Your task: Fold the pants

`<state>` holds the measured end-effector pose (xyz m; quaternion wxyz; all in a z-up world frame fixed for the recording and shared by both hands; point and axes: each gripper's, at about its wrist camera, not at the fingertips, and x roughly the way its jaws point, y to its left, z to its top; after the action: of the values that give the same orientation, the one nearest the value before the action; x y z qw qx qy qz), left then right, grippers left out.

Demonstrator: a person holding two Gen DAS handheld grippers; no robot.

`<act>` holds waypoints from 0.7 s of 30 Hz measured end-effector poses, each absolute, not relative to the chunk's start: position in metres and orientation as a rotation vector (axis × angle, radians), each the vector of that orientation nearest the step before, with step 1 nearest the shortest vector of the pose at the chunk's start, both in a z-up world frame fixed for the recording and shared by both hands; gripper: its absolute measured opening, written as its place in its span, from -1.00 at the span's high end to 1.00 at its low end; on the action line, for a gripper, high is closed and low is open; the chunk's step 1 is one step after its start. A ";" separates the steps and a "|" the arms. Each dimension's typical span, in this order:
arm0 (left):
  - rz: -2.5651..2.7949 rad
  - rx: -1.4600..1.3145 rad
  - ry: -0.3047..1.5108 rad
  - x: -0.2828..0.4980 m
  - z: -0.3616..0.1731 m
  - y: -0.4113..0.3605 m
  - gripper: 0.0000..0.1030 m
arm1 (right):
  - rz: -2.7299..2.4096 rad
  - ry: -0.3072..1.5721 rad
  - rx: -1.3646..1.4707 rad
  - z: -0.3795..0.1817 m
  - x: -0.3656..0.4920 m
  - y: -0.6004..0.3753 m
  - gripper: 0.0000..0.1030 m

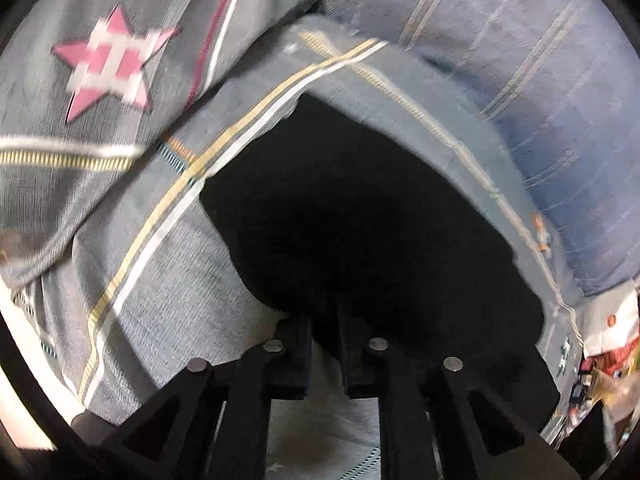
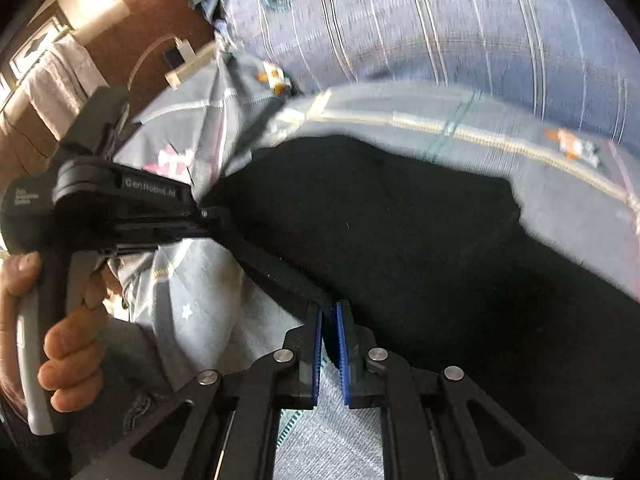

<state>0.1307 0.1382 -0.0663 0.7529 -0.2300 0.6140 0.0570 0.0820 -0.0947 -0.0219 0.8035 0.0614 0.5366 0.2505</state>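
Black pants (image 1: 372, 216) lie on a grey patterned bedsheet (image 1: 168, 264). In the left wrist view my left gripper (image 1: 325, 320) is shut on the near edge of the pants, fingertips buried in the dark cloth. In the right wrist view my right gripper (image 2: 330, 312) with blue pads (image 2: 343, 344) is shut on the edge of the pants (image 2: 400, 232). The left gripper (image 2: 200, 216) shows at the left there, held by a hand (image 2: 60, 344), clamped on the same edge of the pants, which stretches taut between the two grippers.
A blue-grey striped pillow or duvet (image 1: 520, 60) bulges behind the pants; it also shows in the right wrist view (image 2: 440, 20). A sheet with a pink star (image 1: 112, 64) lies at the left. A brown headboard (image 2: 132, 40) with a cable stands at the back left. Clutter (image 1: 608, 360) sits at the bed's right edge.
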 end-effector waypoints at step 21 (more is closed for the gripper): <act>0.195 -0.161 1.074 0.127 -0.014 0.108 0.47 | 0.160 0.966 0.554 0.031 0.056 -0.273 0.45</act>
<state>0.1273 0.1082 -0.0142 0.8517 -0.0766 0.5101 0.0924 0.0564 -0.2725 0.0306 0.8459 0.2627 0.4579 0.0757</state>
